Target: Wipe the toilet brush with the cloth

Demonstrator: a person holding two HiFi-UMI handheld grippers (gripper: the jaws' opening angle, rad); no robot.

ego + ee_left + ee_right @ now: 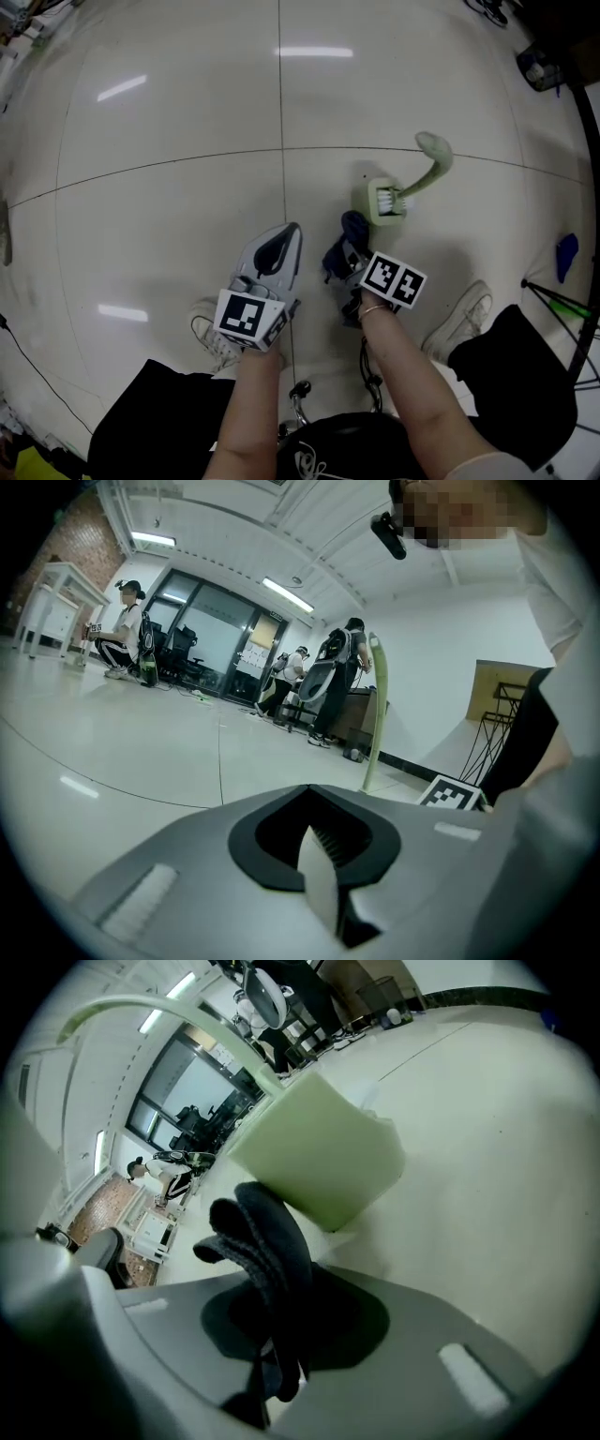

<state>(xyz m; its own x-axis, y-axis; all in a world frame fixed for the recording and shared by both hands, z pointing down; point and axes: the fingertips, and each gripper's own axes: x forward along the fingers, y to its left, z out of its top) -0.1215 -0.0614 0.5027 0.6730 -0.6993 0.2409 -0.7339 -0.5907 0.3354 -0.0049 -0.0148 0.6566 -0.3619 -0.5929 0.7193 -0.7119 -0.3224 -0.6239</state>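
Observation:
A pale green toilet brush [427, 169] stands in its square green holder [385, 203] on the tiled floor, its curved handle rising to the right. My right gripper [349, 249] hangs just left of and below the holder, shut on a dark blue cloth [354, 226]. In the right gripper view the cloth [265, 1241] bunches up out of the jaws, close to the holder [319, 1152]. My left gripper [284, 238] is further left, shut and empty. The left gripper view shows the closed jaws of the left gripper [319, 834] and the brush handle [374, 714] beyond.
The person's shoes [211, 336] [462, 317] stand on the floor below the grippers. A blue object [566, 255] and tripod legs [561, 302] are at the right, and a black cable [33, 361] at the left. People [127, 630] and desks are far off.

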